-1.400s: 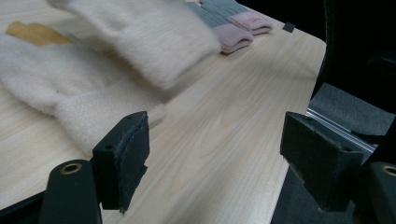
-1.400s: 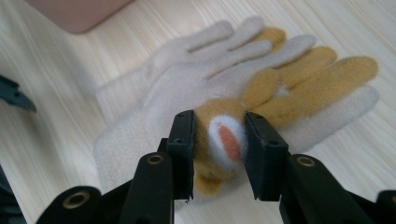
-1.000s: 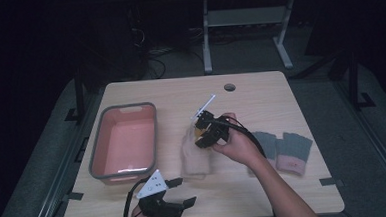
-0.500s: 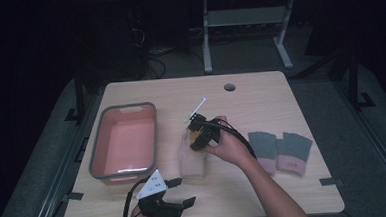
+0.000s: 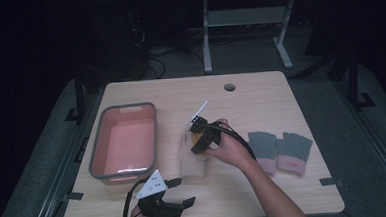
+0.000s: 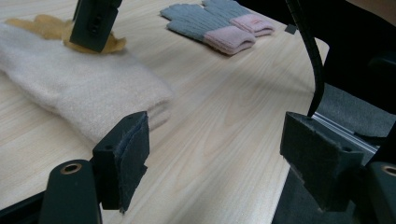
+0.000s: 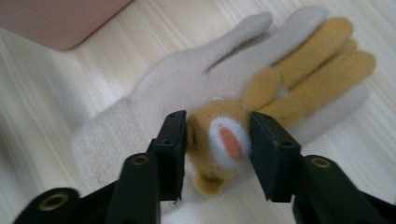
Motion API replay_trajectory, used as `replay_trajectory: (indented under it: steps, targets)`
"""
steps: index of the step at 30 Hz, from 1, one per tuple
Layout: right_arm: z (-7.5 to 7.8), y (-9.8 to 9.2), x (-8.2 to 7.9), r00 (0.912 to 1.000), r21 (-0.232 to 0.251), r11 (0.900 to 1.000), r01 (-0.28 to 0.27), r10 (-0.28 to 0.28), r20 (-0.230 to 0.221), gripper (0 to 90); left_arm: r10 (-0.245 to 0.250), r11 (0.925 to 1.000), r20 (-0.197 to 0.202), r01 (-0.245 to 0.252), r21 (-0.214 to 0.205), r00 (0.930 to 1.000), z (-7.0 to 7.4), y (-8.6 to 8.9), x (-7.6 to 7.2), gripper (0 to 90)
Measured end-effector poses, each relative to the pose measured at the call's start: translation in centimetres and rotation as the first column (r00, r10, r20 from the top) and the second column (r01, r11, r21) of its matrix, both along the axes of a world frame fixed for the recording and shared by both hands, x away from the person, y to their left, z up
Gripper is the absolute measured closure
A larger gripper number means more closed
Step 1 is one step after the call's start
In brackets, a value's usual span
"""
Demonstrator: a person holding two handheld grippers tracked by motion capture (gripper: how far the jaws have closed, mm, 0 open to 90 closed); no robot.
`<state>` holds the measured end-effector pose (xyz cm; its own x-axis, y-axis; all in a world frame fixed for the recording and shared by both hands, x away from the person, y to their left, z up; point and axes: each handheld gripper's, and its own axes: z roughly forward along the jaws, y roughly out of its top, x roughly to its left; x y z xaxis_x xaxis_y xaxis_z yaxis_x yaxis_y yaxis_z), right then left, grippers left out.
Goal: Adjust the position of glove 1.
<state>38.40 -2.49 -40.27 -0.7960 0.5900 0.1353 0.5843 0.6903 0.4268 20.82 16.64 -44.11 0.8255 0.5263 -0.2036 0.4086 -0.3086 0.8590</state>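
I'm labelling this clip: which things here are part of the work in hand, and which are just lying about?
In the job:
- cream glove
- yellow plush patch on it
- right gripper, jaws just opening, astride the patch

Lying about:
- pink bin
- grey-and-pink gloves
- left gripper, open, idle

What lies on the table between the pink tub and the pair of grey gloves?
A cream glove with a yellow bunny patch lies there, with the right gripper over it, its jaws just opening around the patch. The high view shows this between the pink tub and the grey gloves.
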Motion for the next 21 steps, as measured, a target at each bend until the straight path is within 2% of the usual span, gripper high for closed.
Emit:
replay_trajectory:
  steps: [4,9,14,21]
  targets:
    - [0.4,0.5,0.0,0.9996,0.007,0.9999,-0.015,0.014,0.023,44.6,0.001,1.0,-0.004,-0.001,-0.002,1.0,0.0,-0.1,-0.1,23.9]
    - [0.4,1.2,0.1,0.9987,0.005,0.9996,-0.027,0.026,0.043,40.9,0.0,1.0,-0.001,0.0,-0.001,1.0,0.0,0.0,0.0,23.9]
    - [-0.3,2.6,0.2,0.9957,-0.028,0.9984,-0.05,0.052,0.076,36.1,0.001,1.0,-0.001,-0.001,-0.002,1.0,0.0,0.0,0.0,23.9]
    - [-1.1,3.8,0.6,0.9923,-0.086,0.9942,-0.064,0.073,0.101,35.8,0.0,1.0,-0.001,0.0,-0.003,1.0,0.0,0.0,0.0,23.9]
